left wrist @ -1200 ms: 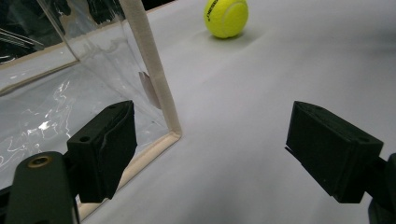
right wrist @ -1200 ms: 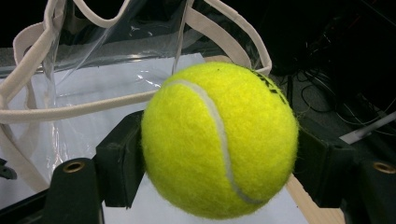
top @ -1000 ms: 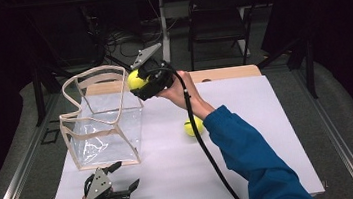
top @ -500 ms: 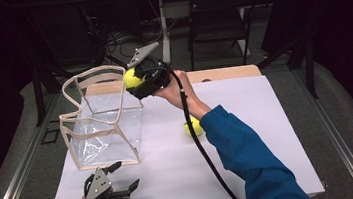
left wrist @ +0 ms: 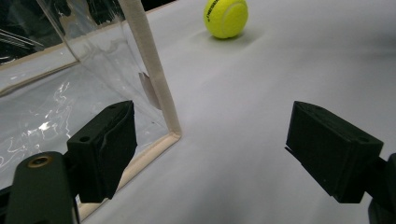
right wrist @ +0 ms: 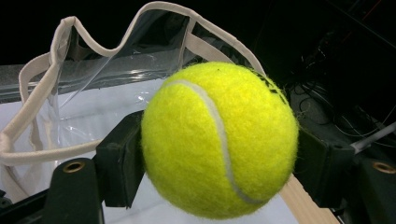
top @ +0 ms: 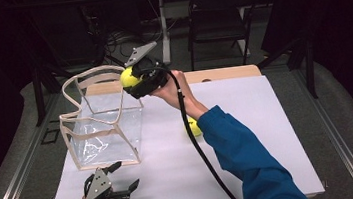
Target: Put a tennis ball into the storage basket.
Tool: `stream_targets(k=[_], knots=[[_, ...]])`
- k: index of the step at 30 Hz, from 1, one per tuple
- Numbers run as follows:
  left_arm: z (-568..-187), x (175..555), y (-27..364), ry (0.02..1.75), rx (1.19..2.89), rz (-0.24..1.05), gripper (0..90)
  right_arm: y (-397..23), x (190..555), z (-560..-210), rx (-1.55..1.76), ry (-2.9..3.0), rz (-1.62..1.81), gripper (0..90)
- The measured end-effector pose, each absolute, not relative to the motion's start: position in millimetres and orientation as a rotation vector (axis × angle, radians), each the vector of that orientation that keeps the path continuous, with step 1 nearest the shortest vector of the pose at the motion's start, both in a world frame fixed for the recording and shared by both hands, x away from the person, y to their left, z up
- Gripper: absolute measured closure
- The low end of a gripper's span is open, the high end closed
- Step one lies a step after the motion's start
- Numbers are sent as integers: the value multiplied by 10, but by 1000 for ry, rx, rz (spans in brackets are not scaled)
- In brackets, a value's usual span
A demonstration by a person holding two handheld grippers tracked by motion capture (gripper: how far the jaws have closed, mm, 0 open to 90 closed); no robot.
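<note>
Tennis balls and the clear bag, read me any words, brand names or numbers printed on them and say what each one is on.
Tennis ball on the table: a short line of dark print near its top edge, too small and blurred to read.
Tennis ball held in the right gripper: a few dark marks on its upper right, not readable as letters.
Clear bag: no text visible.
Table: no text visible.

Looks like a lab/studio: black curtains (top: 338,35), cables (top: 112,36), white-topped table (top: 267,119).
</note>
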State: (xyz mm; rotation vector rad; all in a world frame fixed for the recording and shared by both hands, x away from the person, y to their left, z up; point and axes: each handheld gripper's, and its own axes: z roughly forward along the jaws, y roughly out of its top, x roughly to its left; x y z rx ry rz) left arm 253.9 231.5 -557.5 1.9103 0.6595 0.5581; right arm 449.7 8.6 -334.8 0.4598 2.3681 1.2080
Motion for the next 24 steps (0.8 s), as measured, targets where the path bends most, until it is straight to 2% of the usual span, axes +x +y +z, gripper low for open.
stream_targets(k=[24], knots=[[-5574, 2542, 2322, 658, 1911, 561, 160, 211, 4491, -3295, 439, 2348, 1229, 264]])
